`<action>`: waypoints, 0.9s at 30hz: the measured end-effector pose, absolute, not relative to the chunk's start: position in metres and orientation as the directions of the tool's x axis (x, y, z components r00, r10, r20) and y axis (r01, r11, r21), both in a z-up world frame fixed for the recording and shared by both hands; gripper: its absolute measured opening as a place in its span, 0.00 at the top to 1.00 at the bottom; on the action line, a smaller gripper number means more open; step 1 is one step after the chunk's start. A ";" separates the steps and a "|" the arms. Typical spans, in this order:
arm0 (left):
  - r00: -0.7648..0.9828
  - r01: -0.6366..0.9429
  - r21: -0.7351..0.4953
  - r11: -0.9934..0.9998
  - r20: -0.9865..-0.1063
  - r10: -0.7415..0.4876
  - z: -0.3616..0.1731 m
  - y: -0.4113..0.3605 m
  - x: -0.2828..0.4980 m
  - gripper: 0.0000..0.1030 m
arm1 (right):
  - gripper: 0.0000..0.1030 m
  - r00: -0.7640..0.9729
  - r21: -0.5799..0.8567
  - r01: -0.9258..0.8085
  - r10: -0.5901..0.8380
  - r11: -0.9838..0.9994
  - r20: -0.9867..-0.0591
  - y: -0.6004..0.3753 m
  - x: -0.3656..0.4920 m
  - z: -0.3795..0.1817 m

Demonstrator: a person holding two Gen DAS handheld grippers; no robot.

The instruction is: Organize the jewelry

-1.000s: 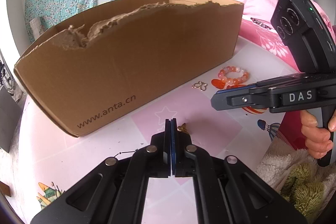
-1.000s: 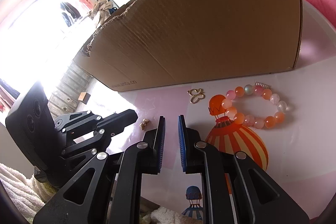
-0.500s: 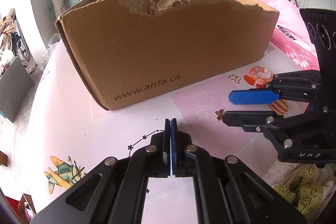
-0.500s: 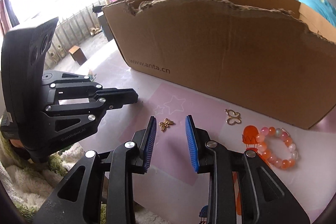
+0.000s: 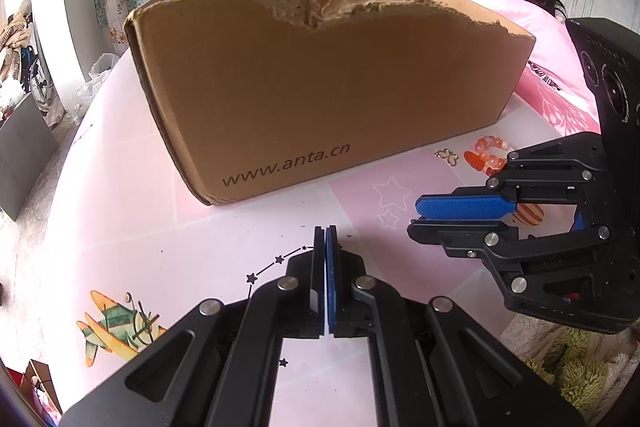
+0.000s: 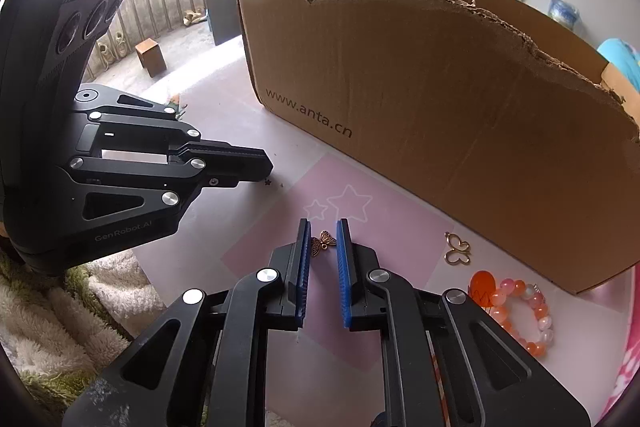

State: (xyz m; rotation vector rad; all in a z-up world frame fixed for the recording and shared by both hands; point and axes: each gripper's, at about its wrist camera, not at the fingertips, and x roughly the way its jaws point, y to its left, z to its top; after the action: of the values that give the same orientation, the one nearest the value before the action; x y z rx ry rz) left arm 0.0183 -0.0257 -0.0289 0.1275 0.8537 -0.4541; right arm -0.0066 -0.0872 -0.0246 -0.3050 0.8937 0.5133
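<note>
L claw is seen pressed together, empty, near the box. R claw has just been closing; a bronze charm lies between its pads, grip not clear. Counted: 2 butterfly charms, 1 bracelet. Gold charm sits beside bracelet. Bronze one is shown in R view only.

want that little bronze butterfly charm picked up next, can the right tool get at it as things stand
Probably yes. The bronze butterfly charm lies flat on the table between the right tool's blue fingertips, which have just been closing around it. Nothing blocks it; the left tool sits shut off to the side.
</note>
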 end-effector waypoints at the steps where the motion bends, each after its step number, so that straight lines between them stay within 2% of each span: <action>1: 0.568 0.435 -0.072 0.897 -0.751 -0.336 -0.029 -0.025 0.018 0.99 | 0.89 0.518 -0.039 -0.542 0.297 0.839 -0.802 -0.087 -0.006 -0.025; 13: 0.563 0.443 -0.089 0.892 -0.747 -0.354 -0.026 -0.028 0.016 0.99 | 0.90 0.542 0.033 -0.467 0.315 0.884 -0.779 -0.123 -0.004 -0.008; 16: 0.553 0.478 -0.120 0.870 -0.728 -0.405 -0.022 -0.039 0.014 0.90 | 0.90 0.568 0.073 -0.400 0.310 0.913 -0.762 -0.147 -0.004 0.000; 21: 0.566 0.580 -0.055 0.813 -0.691 -0.450 -0.015 -0.074 0.011 0.62 | 0.90 0.614 0.158 -0.278 0.302 0.947 -0.729 -0.194 -0.015 0.008; 27: 0.541 0.654 -0.017 0.756 -0.688 -0.483 -0.014 -0.115 0.025 0.60 | 0.90 0.645 0.210 -0.220 0.303 0.953 -0.701 -0.220 -0.017 0.010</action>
State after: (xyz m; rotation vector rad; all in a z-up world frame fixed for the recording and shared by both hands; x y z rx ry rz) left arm 0.0254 -0.1153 -0.0138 0.2554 0.7317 -0.6842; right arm -0.0169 -0.2201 0.0102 0.1087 0.8173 0.2983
